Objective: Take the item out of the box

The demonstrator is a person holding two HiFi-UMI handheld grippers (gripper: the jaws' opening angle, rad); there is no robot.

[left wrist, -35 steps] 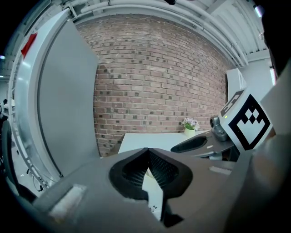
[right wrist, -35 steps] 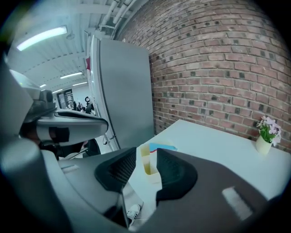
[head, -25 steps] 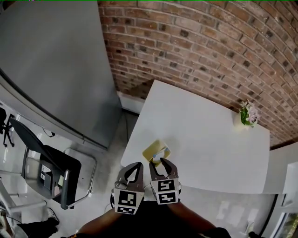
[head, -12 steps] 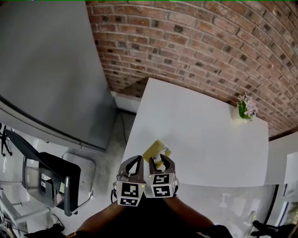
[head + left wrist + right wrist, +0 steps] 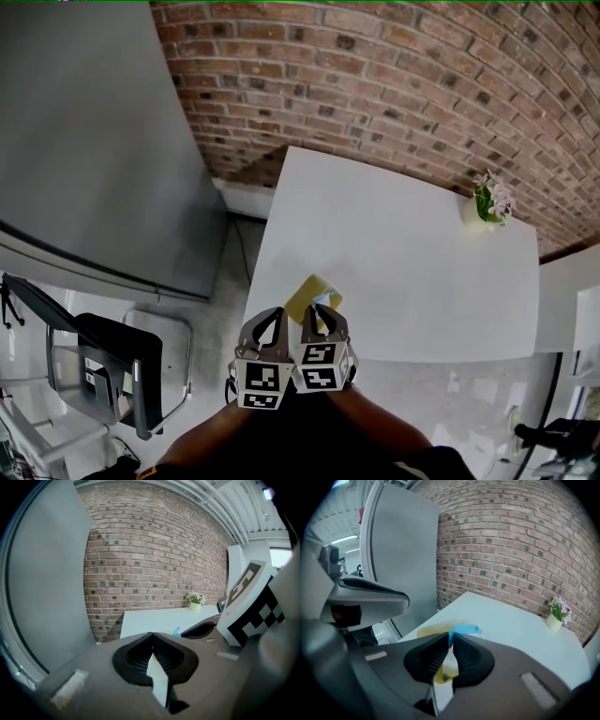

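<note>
A shallow yellow box lies near the front left corner of the white table. In it sits a pale item with a blue top. My right gripper reaches down over the box. Its jaws have just been closing, and in the right gripper view they pinch the item's blue top at their tips, with the yellow box behind. My left gripper hangs just left of the box at the table's edge. In its own view, the left gripper is shut with nothing in it.
A small pot of flowers stands at the table's far right corner against the brick wall. A grey chair stands on the floor to the left, below a large grey panel.
Both grippers have sunk a little toward the box. The right jaws stood wide open before and are now drawn together on the item's blue top. The left jaws stayed shut.
</note>
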